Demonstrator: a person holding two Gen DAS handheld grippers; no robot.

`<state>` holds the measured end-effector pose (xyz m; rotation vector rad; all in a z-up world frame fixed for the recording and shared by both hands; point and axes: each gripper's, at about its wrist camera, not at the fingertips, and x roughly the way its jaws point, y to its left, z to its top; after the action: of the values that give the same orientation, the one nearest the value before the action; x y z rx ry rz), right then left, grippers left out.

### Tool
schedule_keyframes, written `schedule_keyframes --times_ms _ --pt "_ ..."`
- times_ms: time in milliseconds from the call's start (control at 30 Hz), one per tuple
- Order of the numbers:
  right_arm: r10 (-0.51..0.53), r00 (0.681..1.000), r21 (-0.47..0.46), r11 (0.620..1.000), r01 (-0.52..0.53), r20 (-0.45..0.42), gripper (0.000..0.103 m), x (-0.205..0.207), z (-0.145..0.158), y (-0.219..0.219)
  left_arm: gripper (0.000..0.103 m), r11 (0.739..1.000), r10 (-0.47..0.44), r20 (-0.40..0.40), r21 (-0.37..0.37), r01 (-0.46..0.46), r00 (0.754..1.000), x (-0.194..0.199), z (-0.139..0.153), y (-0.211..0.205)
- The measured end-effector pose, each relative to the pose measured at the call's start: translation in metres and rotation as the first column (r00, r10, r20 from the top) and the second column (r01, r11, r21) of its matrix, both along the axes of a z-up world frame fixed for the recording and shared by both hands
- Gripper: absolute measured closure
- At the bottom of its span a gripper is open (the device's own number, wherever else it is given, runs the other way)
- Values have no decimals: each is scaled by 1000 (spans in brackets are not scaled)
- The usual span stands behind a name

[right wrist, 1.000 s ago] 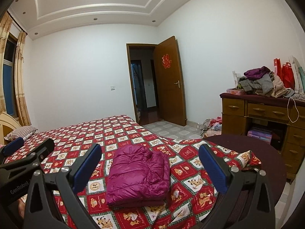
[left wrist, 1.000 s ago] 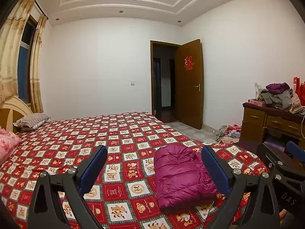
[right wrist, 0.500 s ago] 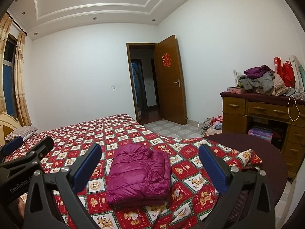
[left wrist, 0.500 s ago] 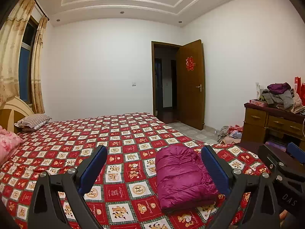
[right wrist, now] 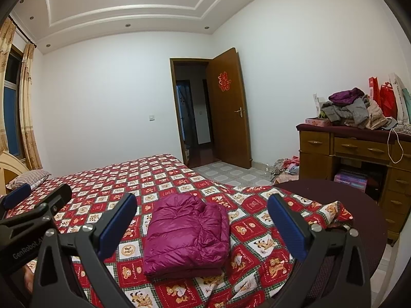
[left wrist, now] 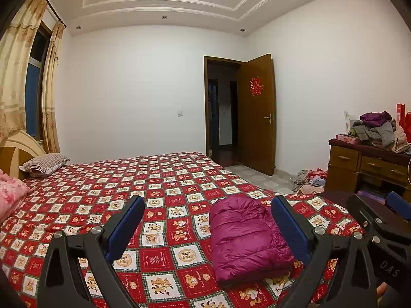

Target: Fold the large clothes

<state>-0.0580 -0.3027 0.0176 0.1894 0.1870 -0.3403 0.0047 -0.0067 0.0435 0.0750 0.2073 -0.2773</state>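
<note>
1. Left wrist view: the left gripper (left wrist: 208, 227) hangs above the bed (left wrist: 164, 179) with its jaws spread wide, empty. The folded purple jacket (left wrist: 244, 236) lies near the bed's right near corner, partly behind the right finger.
2. Right wrist view: the right gripper (right wrist: 201, 224) is likewise wide and empty; the jacket (right wrist: 186, 233) lies between its fingers, untouched, with a dresser (right wrist: 359, 154) far right.

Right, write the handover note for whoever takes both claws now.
Left claw: open, empty, held above the bed.
Right claw: open, empty, held above the bed.
Purple puffer jacket: folded into a compact stack on the red checked bedspread, near the bed's foot.
Done: this jacket looks folded.
Left: probably the unfolded clothes pile on the dresser.
</note>
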Motion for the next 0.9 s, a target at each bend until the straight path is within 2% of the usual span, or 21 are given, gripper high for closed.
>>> schedule_keyframes --times_ms 233,633,900 --pt "-1 1000 0 1000 1 0 0 1 0 -1 4 1000 19 18 5 -19 1000 1 0 0" --pt "-11 1000 6 1000 11 -6 0 -2 -1 -3 4 1000 -5 32 1 4 999 0 2 -1" --pt "-12 1000 11 1000 12 -9 0 -3 -1 -3 4 1000 1 14 1 -1 1000 3 2 -2"
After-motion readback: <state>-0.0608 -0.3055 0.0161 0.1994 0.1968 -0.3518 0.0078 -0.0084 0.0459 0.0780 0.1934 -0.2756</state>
